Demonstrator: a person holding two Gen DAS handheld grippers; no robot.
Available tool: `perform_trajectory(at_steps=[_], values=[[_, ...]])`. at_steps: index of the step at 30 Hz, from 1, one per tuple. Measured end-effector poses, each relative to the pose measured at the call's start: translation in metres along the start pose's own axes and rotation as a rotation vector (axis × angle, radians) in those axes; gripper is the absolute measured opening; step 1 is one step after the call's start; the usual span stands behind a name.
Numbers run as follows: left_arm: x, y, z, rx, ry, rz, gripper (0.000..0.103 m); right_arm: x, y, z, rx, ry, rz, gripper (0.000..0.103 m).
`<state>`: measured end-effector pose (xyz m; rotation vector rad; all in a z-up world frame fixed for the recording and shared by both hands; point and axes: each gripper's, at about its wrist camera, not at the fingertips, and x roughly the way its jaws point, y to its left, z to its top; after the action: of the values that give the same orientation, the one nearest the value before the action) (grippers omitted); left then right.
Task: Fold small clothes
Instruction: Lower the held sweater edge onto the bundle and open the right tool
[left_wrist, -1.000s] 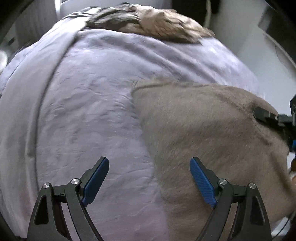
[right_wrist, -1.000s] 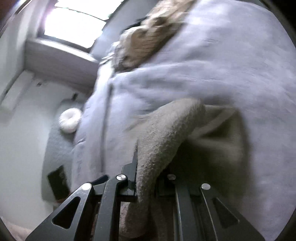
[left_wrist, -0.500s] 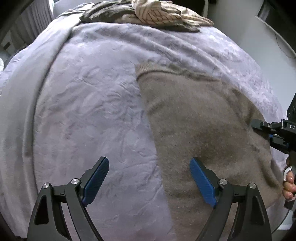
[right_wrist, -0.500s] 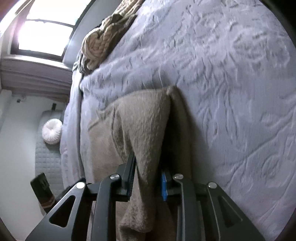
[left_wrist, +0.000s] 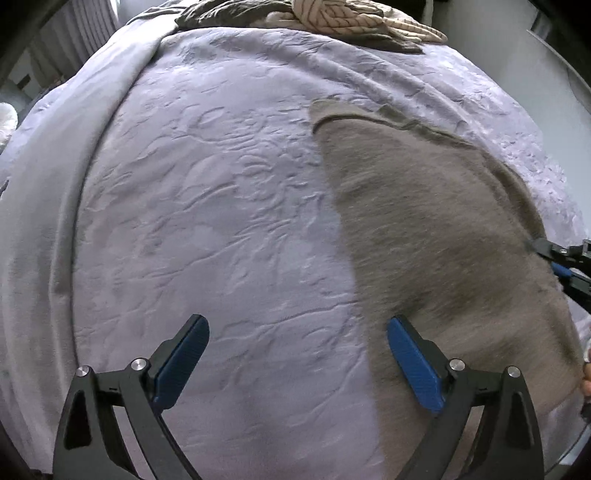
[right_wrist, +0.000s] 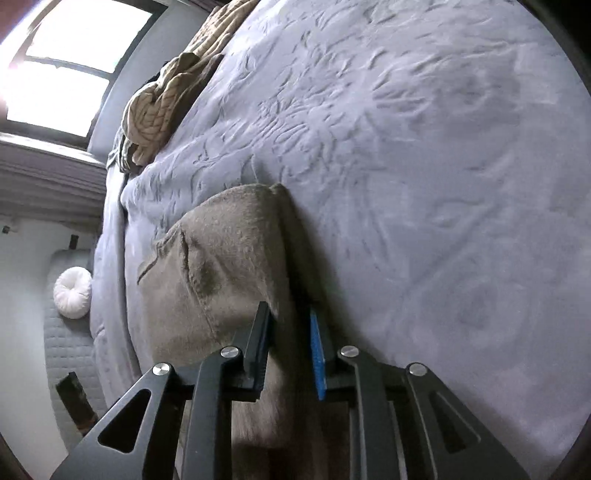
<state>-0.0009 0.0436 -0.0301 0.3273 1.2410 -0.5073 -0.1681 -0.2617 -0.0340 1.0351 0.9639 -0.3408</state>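
Observation:
A taupe fuzzy garment (left_wrist: 436, 236) lies folded on the lavender bedspread (left_wrist: 207, 206), at the right of the left wrist view. My left gripper (left_wrist: 295, 354) is open and empty above the bedspread, its right finger over the garment's left edge. My right gripper (right_wrist: 291, 350) is at the garment's (right_wrist: 221, 258) near edge with its jaws slightly parted; cloth lies between them. Whether it still pinches the cloth is unclear. The right gripper's tip (left_wrist: 561, 258) shows at the garment's right edge in the left wrist view.
A pile of tan and dark clothes (left_wrist: 332, 18) lies at the bed's far end, also in the right wrist view (right_wrist: 166, 96). A white round cushion (right_wrist: 72, 291) sits on a grey mat beside the bed. A window (right_wrist: 70, 55) is beyond.
The right gripper has lowered the garment's edge onto the bed, and its jaws have parted a little. The garment now lies flatter. The left gripper stayed open and drew slightly closer.

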Motion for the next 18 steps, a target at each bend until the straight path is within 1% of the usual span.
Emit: perform_trajectory(at_steps=[1,2,4,5,6,8,10,11,12,13,14,16,18], values=[[-0.001,0.004,-0.002,-0.001,0.006,0.005,0.098,-0.004,0.002,-0.002,-0.006,0.005,0.004,0.033],[-0.002,0.008,-0.003,-0.004,0.01,0.004,0.098,-0.01,0.005,-0.008,-0.012,0.016,0.025,0.033],[-0.007,0.013,-0.008,-0.013,0.016,-0.02,0.098,-0.022,0.01,-0.022,-0.029,0.036,0.07,0.035],[-0.01,0.014,-0.011,-0.012,0.018,-0.036,0.098,-0.026,0.01,-0.031,-0.041,0.047,0.08,0.042],[-0.013,0.014,-0.013,-0.008,0.02,-0.053,0.098,-0.032,0.014,-0.04,-0.06,0.061,0.091,0.046],[-0.019,0.008,-0.017,0.011,0.022,-0.086,0.098,-0.038,0.021,-0.056,-0.092,0.081,0.099,0.046],[-0.022,0.0,-0.021,0.028,0.031,-0.129,0.098,-0.042,0.027,-0.07,-0.132,0.102,0.084,0.046],[-0.022,-0.004,-0.023,0.037,0.04,-0.152,0.098,-0.04,0.031,-0.078,-0.159,0.122,0.05,0.041],[-0.022,-0.008,-0.025,0.046,0.048,-0.165,0.098,-0.038,0.032,-0.083,-0.178,0.135,0.014,0.019],[-0.019,-0.014,-0.029,0.061,0.059,-0.166,0.098,-0.035,0.033,-0.088,-0.196,0.148,-0.028,0.008],[-0.015,-0.019,-0.033,0.075,0.07,-0.155,0.098,-0.032,0.031,-0.093,-0.206,0.157,-0.07,0.008],[-0.005,-0.025,-0.045,0.101,0.086,-0.115,0.098,-0.028,0.021,-0.097,-0.209,0.157,-0.124,0.008],[0.002,-0.025,-0.054,0.103,0.1,-0.108,0.098,-0.02,0.011,-0.098,-0.219,0.159,-0.17,0.008]])
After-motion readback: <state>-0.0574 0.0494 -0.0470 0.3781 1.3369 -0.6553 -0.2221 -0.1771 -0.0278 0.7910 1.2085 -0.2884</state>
